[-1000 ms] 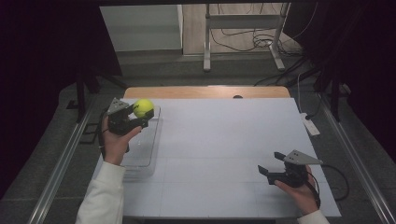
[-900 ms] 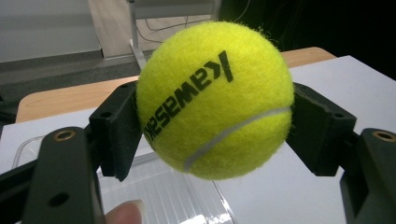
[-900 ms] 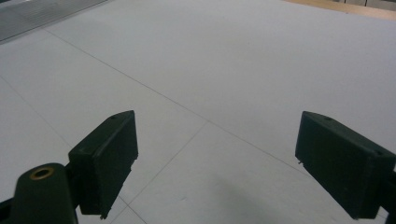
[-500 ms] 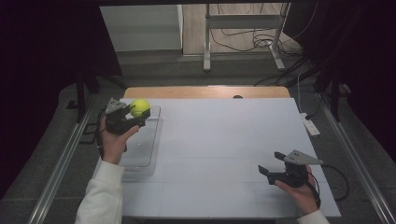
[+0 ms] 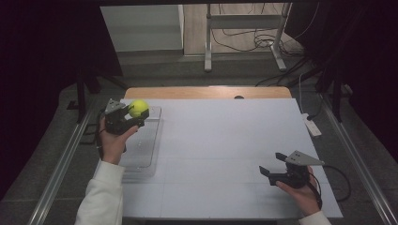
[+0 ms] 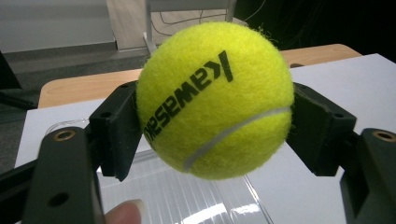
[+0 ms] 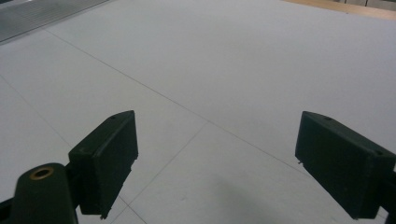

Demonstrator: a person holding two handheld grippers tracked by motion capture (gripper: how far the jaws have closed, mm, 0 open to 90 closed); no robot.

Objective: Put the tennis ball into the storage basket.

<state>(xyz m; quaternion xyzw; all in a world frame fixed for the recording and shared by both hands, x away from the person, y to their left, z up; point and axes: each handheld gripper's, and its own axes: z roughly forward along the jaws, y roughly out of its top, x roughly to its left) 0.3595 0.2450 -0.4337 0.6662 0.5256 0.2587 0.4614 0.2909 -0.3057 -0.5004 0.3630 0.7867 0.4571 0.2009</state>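
Tennis ball [image 6: 215, 100], fuzzy yellow felt with a white seam, sits pinched in the left gripper [image 5: 133, 117] above a clear ribbed plastic tray [image 5: 145, 150] at far left. Right gripper [image 5: 278, 169] rests spread, near right.

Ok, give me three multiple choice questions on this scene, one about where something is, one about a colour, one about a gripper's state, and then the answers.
1. Where is the tennis ball?
A. on the white table top
B. between the pads of the left gripper, above the clear tray
C. on the floor

2. What colour is the ball?
A. yellow-green
B. red
C. blue

3. How does the right gripper stand?
A. shut on the ball
B. shut on a cable
C. open, with nothing between its pads

Answers:
1 B, the left gripper view shows both pads pressed on the ball with the tray below.
2 A, the felt is bright yellow-green with black lettering.
3 C, the right gripper view shows bare table between the spread pads.
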